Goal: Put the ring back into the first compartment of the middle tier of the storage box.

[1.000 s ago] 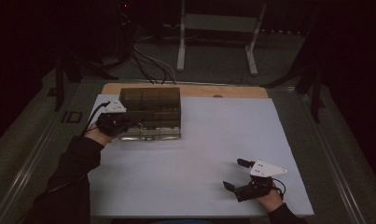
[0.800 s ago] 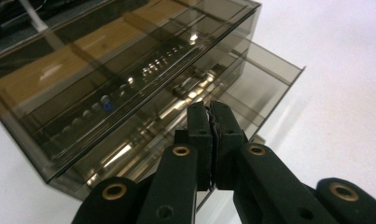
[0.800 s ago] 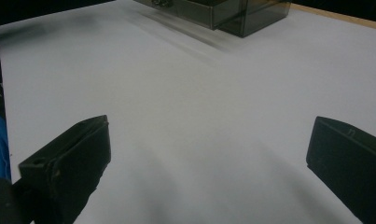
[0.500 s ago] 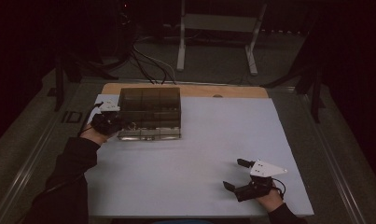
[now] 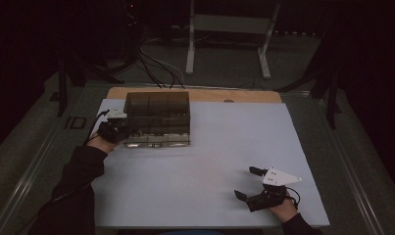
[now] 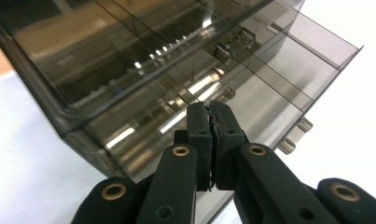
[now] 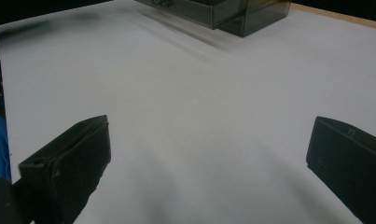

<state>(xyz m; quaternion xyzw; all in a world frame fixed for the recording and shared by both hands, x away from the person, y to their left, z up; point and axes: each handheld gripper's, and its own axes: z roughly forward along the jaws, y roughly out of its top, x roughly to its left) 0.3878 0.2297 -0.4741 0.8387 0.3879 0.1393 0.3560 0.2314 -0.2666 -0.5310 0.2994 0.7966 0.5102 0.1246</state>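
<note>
Left claw, jaws pressed together on nothing, at left front corner of smoked drawer box on far-left table. Drawers appear unopened; work judged barely begun. Right claw open, idle near edge.

smoky translucent brown drawer box, white table

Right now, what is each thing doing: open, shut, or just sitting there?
Left gripper: shut, tips against the drawer box.
Right gripper: open, nothing between its jaws.
Smoky clear plastic drawer box: upright on the white table, a drawer pulled partly out.
</note>
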